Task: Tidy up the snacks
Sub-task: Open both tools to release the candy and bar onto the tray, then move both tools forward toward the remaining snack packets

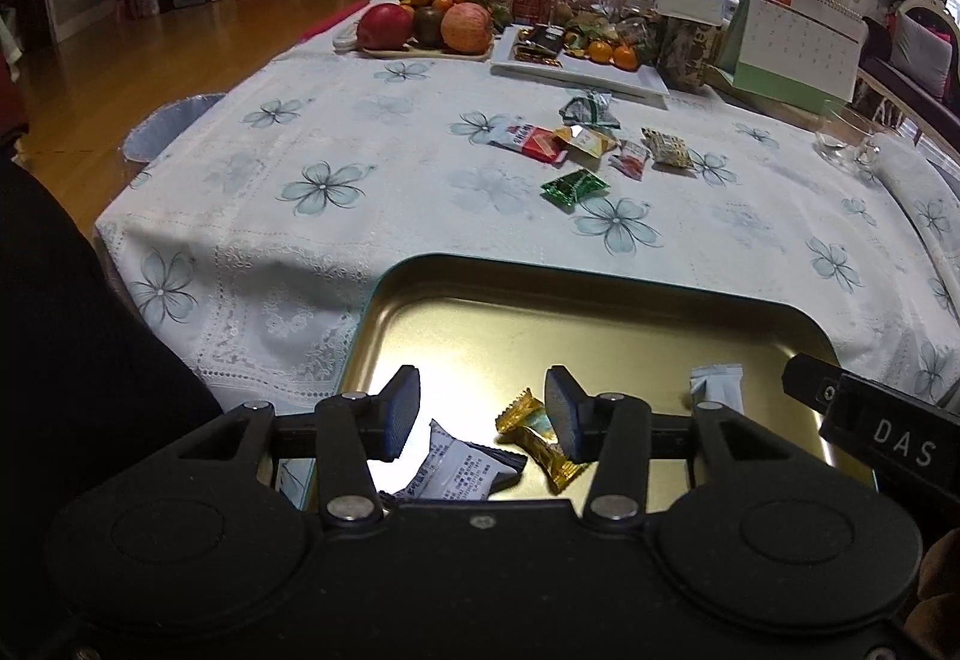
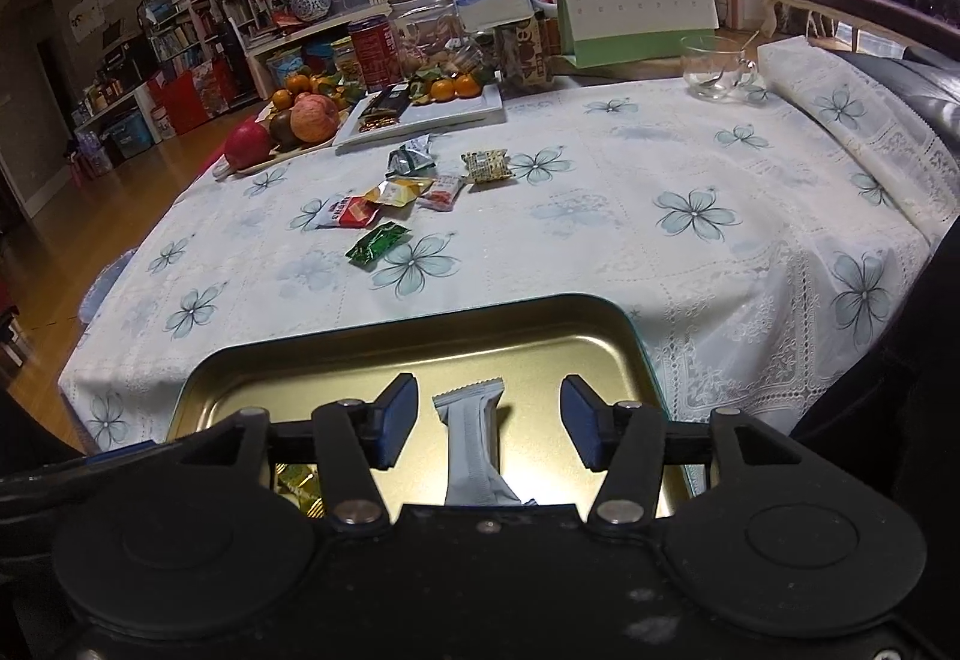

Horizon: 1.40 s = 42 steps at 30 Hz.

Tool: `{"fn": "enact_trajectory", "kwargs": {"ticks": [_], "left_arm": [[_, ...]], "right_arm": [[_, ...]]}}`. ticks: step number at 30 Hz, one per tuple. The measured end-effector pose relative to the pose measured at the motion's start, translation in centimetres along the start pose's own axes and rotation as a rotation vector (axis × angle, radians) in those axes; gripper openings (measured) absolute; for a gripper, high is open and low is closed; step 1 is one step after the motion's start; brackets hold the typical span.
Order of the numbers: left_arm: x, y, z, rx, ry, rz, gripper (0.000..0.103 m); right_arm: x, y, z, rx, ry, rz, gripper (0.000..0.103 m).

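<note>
A gold metal tray (image 1: 600, 300) sits at the near edge of the flowered tablecloth. My left gripper (image 1: 480, 390) hangs open over it. Below its pads lie a gold-wrapped candy (image 1: 537, 435), close by the right pad, and a white printed packet (image 1: 456, 471). My right gripper (image 2: 489, 396) is open above the same tray (image 2: 336, 372), and a pale grey packet (image 2: 474, 438) lies between its pads without touching them. That packet (image 1: 717, 387) also shows in the left wrist view, beside the right gripper's black body. Several loose snacks lie mid-table, among them a green packet (image 1: 576, 186) and a red one (image 1: 528, 141).
At the far end stand a board of apples and oranges (image 1: 420, 27), a white plate with sweets and oranges (image 1: 576, 60), jars, a tissue box and a desk calendar (image 1: 798, 42). A glass cup (image 2: 717, 69) sits at the far right. Wooden floor lies left of the table.
</note>
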State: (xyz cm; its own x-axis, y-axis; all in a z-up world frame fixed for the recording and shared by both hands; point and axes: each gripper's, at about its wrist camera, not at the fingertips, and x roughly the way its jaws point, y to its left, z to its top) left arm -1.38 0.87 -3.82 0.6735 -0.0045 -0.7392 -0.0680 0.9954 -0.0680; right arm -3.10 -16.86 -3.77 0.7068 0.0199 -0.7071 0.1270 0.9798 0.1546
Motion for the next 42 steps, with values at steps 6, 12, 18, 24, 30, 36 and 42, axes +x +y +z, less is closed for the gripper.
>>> {"fn": "enact_trajectory", "kwargs": {"ticks": [6, 12, 18, 24, 30, 36, 42], "left_arm": [[-0.4, -0.5, 0.0, 0.058, -0.025, 0.023, 0.054], [-0.4, -0.7, 0.1, 0.078, -0.008, 0.033, 0.054], [-0.4, -0.4, 0.5, 0.079, 0.002, 0.063, 0.054], [0.4, 0.5, 1.2, 0.052, 0.068, 0.09, 0.054], [1.8, 0.9, 1.9, 0.034, 0.151, 0.112, 0.054], [2.6, 1.4, 3.7, 0.004, 0.22, 0.076, 0.054], [3.8, 1.2, 7.2, -0.003, 0.23, 0.044, 0.054]], "right_arm": [[-0.3, 0.4, -0.2, 0.008, -0.052, -0.047, 0.055], [0.2, 0.4, 0.0, 0.004, -0.028, -0.069, 0.055], [1.0, 0.1, 0.4, 0.031, 0.044, -0.051, 0.056], [1.6, 0.6, 0.5, 0.006, 0.12, -0.013, 0.048], [2.2, 1.6, 0.3, -0.051, 0.183, -0.008, 0.048], [3.2, 1.8, 1.5, -0.074, 0.259, 0.009, 0.048], [4.8, 1.9, 5.0, -0.083, 0.284, 0.034, 0.048]]}}
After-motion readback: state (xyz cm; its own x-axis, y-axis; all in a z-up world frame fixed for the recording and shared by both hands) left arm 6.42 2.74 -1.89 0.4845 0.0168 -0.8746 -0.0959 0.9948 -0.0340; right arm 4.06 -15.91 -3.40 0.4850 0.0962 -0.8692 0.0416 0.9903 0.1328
